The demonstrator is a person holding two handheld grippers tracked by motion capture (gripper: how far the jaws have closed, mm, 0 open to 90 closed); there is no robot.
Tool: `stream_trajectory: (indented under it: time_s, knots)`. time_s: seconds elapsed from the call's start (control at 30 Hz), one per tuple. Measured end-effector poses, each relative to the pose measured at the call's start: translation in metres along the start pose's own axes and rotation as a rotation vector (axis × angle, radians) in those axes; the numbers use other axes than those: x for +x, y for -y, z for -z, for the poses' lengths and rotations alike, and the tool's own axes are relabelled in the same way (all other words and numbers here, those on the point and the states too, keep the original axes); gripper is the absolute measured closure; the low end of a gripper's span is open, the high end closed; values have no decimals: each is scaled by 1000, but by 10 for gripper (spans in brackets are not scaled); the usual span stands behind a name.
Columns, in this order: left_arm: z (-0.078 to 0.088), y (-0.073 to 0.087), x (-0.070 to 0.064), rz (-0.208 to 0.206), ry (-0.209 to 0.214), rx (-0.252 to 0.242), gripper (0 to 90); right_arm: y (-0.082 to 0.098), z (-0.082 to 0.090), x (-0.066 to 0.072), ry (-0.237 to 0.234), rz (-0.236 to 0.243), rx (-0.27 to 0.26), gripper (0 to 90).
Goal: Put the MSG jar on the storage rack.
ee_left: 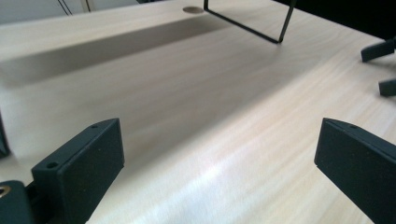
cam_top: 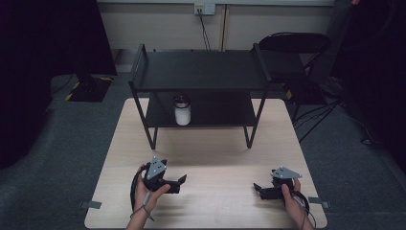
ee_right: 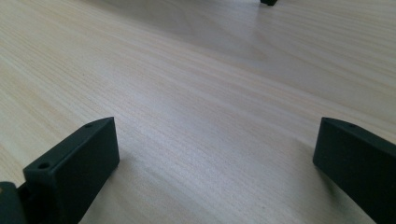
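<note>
Both the left gripper (cam_top: 181, 181) and the right gripper (cam_top: 258, 188) rested low on the pale wooden table (cam_top: 215, 158), jaws spread wide and empty. Well ahead of the left fingers, a white jar (cam_top: 182, 111) with a dark lid stood upright on the black rack's (cam_top: 201, 72) lower shelf. It looked rigid, smooth and probably slippery, best gripped across its body. Grey carpet surrounded the table; a chair (cam_top: 294, 43) stood behind.

You see pale wood tabletop (cam_top: 210, 158) carrying black two-tier metal shelf rack (cam_top: 201, 72) at far half. White jar with dark lid (cam_top: 182, 111) stands upright on rack's lower shelf, left side. Black chair (cam_top: 293, 44) behind, wall socket (cam_top: 204, 8) above.
</note>
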State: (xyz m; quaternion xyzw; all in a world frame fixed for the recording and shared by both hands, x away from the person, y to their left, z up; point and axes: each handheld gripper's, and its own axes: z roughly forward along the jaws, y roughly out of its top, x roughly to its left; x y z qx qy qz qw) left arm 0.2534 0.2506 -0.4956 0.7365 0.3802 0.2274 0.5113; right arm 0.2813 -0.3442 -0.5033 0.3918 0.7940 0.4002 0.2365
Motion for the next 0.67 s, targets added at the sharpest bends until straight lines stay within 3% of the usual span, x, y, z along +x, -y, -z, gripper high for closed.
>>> stream_trajectory:
  time_s: [0.07,0.2,0.4,0.67]
  knots:
    - [-1,9,-1,-2,3,-3,9,0,0,0,0,0,-1,0]
    - [-3,12,-3,-22,5,24,9,0,0,0,0,0,1,0]
    - [-5,15,-2,-26,18,26,9,0,0,0,0,0,1,0]
    - [-3,21,0,-4,31,10,9,0,0,0,0,0,1,0]
